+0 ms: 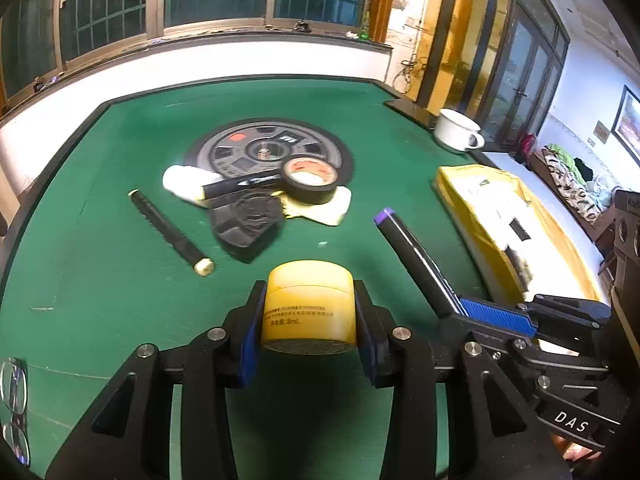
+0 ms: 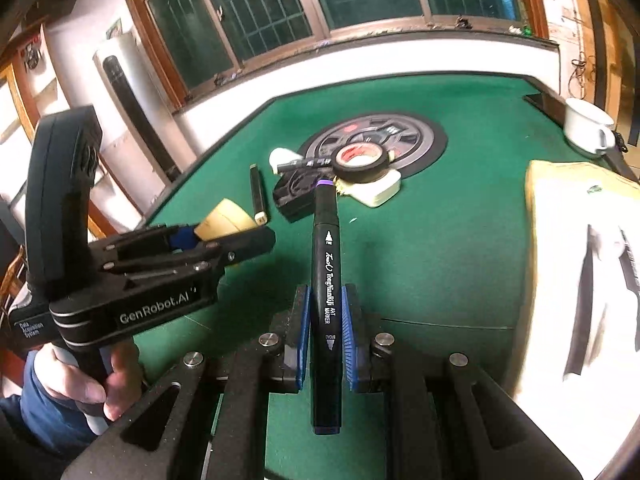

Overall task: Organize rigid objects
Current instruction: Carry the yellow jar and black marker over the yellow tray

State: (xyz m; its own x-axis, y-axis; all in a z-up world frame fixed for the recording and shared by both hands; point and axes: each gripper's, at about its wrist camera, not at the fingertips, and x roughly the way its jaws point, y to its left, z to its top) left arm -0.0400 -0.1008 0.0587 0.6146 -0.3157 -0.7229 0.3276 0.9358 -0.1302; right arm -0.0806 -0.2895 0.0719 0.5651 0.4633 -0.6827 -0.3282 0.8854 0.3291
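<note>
My left gripper (image 1: pixel 310 312) is shut on a small yellow jar (image 1: pixel 310 304), held above the green table (image 1: pixel 120 280). My right gripper (image 2: pixel 326 320) is shut on a black art marker (image 2: pixel 326 280) with a purple end cap, pointing away from me. In the left wrist view the same marker (image 1: pixel 416 256) slants up at the right. The right wrist view shows the left gripper (image 2: pixel 224 236) with the jar (image 2: pixel 226 218) at the left, held by a hand (image 2: pixel 100 384). Farther back lie a black tape roll (image 1: pixel 310 180), another black marker (image 1: pixel 240 184) and a black stick (image 1: pixel 170 234).
A yellow bag (image 1: pixel 500 216) with white and black items lies at the right. A white mug (image 1: pixel 458 130) stands at the far right corner. A round grey disc (image 1: pixel 256 148), a dark crumpled piece (image 1: pixel 246 222), a pale yellow cloth (image 1: pixel 328 210) and a white cylinder (image 1: pixel 184 180) fill the middle.
</note>
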